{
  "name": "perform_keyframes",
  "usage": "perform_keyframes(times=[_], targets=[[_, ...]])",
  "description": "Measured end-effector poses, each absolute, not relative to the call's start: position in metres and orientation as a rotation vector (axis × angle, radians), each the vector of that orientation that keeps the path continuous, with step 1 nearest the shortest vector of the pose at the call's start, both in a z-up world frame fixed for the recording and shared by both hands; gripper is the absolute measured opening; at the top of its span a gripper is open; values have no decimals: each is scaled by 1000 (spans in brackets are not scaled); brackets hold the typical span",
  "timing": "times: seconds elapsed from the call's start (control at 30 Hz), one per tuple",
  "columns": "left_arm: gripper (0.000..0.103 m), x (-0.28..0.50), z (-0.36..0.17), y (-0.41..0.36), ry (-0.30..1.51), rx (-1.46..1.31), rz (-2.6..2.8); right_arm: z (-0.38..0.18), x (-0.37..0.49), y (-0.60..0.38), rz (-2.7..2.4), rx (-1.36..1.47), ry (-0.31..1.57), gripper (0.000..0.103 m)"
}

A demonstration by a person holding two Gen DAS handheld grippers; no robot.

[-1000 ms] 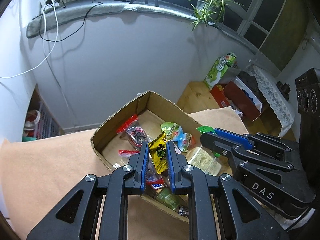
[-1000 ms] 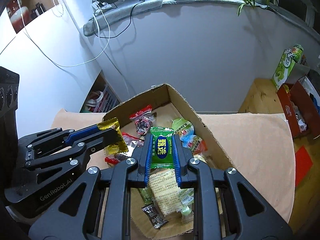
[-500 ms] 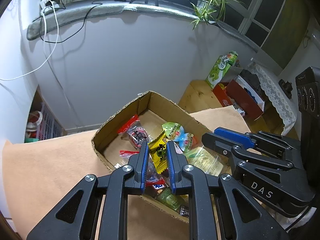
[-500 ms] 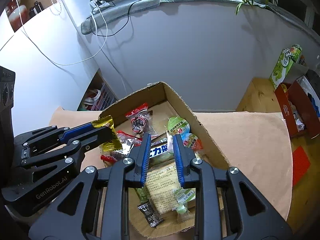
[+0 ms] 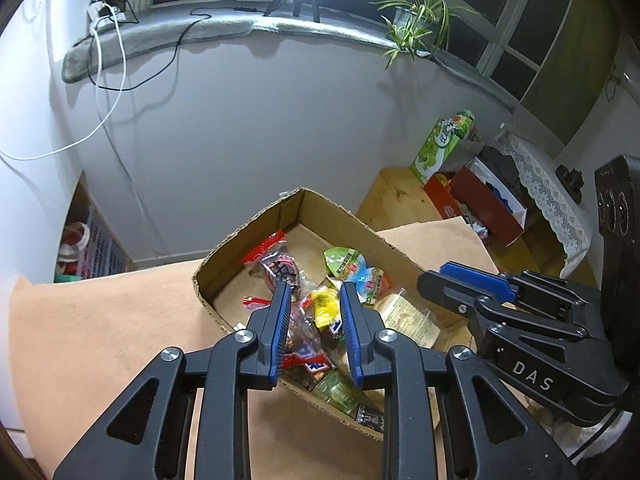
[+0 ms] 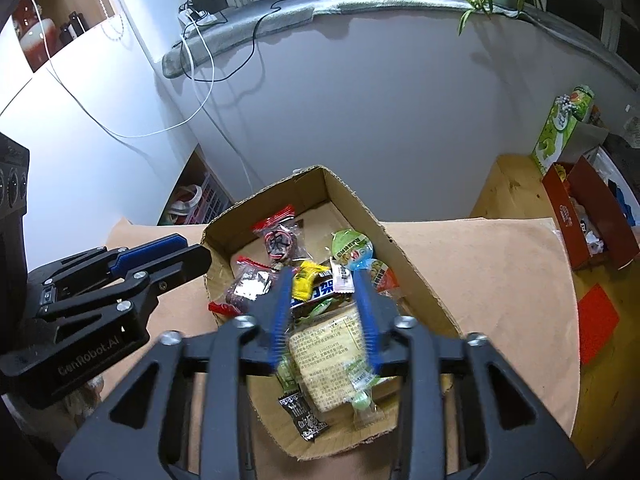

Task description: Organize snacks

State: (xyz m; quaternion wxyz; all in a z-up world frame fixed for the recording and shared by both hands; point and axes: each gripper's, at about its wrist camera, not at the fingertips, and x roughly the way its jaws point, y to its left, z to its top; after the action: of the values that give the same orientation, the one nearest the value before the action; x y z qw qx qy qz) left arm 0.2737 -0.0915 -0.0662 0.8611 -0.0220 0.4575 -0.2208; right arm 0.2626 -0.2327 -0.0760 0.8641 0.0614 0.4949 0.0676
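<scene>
An open cardboard box [image 5: 248, 236] [image 6: 356, 196] on a tan cloth holds several snack packets. A yellow packet [image 5: 325, 307] [image 6: 306, 280] lies on the pile, beside a blue-and-white bar [image 6: 320, 292], a beige cracker pack [image 6: 332, 356] and green-lidded jelly cups [image 5: 342, 258] [image 6: 350, 246]. My left gripper [image 5: 314, 330] is open and empty above the box's near left part; it also shows in the right wrist view [image 6: 160, 258]. My right gripper [image 6: 324, 316] is open and empty over the pile; it shows at the right of the left wrist view [image 5: 460, 280].
The tan cloth [image 6: 480, 280] covers the table around the box. Beyond it stand a grey wall, a sill with cables and a plant [image 5: 416, 28]. A red box [image 5: 476, 204] and a green carton [image 5: 440, 144] sit on a wooden surface at the right.
My right gripper let go of the green packet and opened. My left gripper then opened and dropped the yellow packet onto the pile in the box.
</scene>
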Motion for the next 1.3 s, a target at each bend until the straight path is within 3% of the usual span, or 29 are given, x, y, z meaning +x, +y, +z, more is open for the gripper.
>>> perform_keyframes(times=[0.2, 0.27, 0.37, 0.57, 0.9, 1.3], targets=[[27, 265, -60, -88, 947, -45, -462, -65, 250, -237, 132, 140, 1017, 44], [27, 260, -57, -86, 943, -47, -461, -60, 244, -237, 129, 134, 1010, 49], [41, 251, -53, -82, 931, -48, -458, -52, 234, -237, 125, 124, 994, 57], [44, 234, -42, -75, 911, -56, -443, -39, 218, -234, 114, 90, 968, 65], [68, 207, -18, -67, 853, -62, -389, -27, 196, -235, 86, 77, 944, 77], [68, 195, -8, -67, 837, -48, -374, -22, 188, -238, 68, 75, 937, 78]])
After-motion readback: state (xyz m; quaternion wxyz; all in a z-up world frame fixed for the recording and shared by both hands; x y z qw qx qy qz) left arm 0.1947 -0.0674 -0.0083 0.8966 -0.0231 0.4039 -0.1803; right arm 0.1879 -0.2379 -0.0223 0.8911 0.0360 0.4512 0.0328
